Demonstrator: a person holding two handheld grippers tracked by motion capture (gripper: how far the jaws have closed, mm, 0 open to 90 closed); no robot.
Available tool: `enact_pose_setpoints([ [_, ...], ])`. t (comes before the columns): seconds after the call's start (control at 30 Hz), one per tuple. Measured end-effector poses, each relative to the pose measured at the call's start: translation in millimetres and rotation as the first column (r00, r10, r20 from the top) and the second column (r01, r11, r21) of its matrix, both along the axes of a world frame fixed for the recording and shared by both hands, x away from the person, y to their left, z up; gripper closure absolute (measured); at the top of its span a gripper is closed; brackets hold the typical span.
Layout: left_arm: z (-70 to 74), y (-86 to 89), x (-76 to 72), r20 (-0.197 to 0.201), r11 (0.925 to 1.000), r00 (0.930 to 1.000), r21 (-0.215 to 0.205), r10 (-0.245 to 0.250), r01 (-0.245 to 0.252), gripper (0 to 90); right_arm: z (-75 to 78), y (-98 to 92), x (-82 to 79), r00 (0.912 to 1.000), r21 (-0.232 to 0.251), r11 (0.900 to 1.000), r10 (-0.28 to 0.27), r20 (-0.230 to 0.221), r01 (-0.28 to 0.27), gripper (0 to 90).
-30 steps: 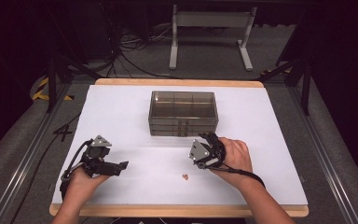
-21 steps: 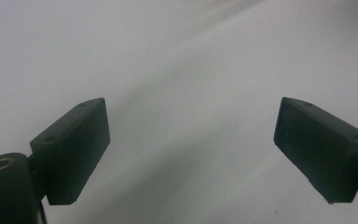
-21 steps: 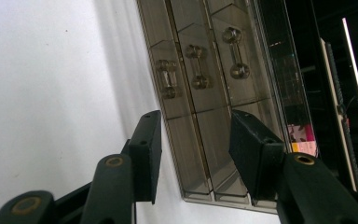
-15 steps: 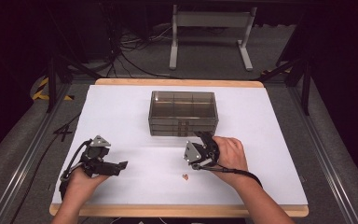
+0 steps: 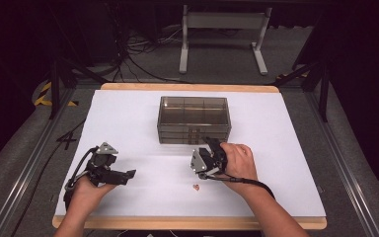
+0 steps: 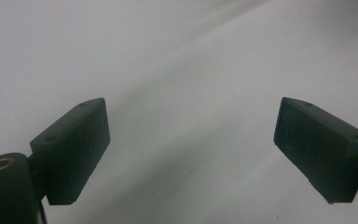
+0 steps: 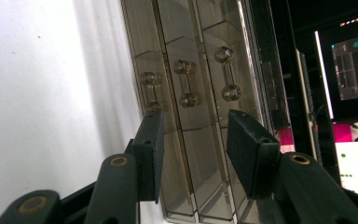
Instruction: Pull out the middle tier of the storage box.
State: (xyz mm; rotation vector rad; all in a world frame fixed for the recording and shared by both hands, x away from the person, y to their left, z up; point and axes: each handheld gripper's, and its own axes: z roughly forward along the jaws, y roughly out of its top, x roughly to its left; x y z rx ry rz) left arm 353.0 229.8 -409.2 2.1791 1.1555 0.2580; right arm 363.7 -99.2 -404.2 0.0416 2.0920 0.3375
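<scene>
Your right gripper (image 5: 208, 146) is up against the front of the drawer box (image 5: 193, 118), rolled onto its side, and that roll makes sense: its jaws stand half apart with nothing between them, lined up with the drawer handles (image 7: 186, 83) just ahead. I'd say you're going for the middle handle; the fingers (image 7: 249, 151) haven't reached it yet. The box is smoky clear plastic, three shallow drawers stacked, all pushed in; the top shows divided compartments, and I can't make out anything inside them. A small reddish bit (image 5: 196, 186) lies on the table (image 5: 128, 113) in front of the box, just behind your right hand. Your left gripper (image 5: 123, 174) rests well off to the left of the box, fingers (image 6: 72, 149) wide apart and empty, parked out of the way
</scene>
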Motion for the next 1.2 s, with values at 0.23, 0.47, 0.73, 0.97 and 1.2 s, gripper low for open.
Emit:
enact_pose_setpoints([
  [0.23, -0.1, 0.1, 1.2, -0.002, 1.0, 1.0, -0.004, -0.001, 0.001, 10.9, -6.0, 4.7, 1.9, 0.9996, -0.018, 1.0, 0.002, 0.029, -0.002, 60.4],
  [0.47, -0.2, 0.3, 2.3, 0.002, 1.0, 1.0, -0.002, -0.006, 0.006, 10.9, -12.8, 9.7, 4.8, 0.9985, -0.038, 0.999, 0.007, 0.054, -0.005, 65.4],
  [0.73, -0.2, 0.6, 2.5, 0.003, 1.0, 1.0, -0.003, -0.007, 0.007, 10.9, -23.0, 16.3, 6.7, 0.993, -0.087, 0.996, 0.009, 0.118, 0.001, 66.5],
  [0.97, -0.6, 0.4, 2.7, 0.002, 1.0, 1.0, -0.002, -0.007, 0.007, 10.9, -29.7, 20.5, 9.4, 0.9894, -0.108, 0.994, 0.001, 0.145, 0.015, 66.2],
  [1.2, -0.3, 0.9, 2.6, 0.002, 1.0, 1.0, -0.001, -0.006, 0.006, 10.9, -36.6, 24.4, 13.6, 0.9863, -0.137, 0.99, -0.009, 0.165, 0.032, 67.4],
])
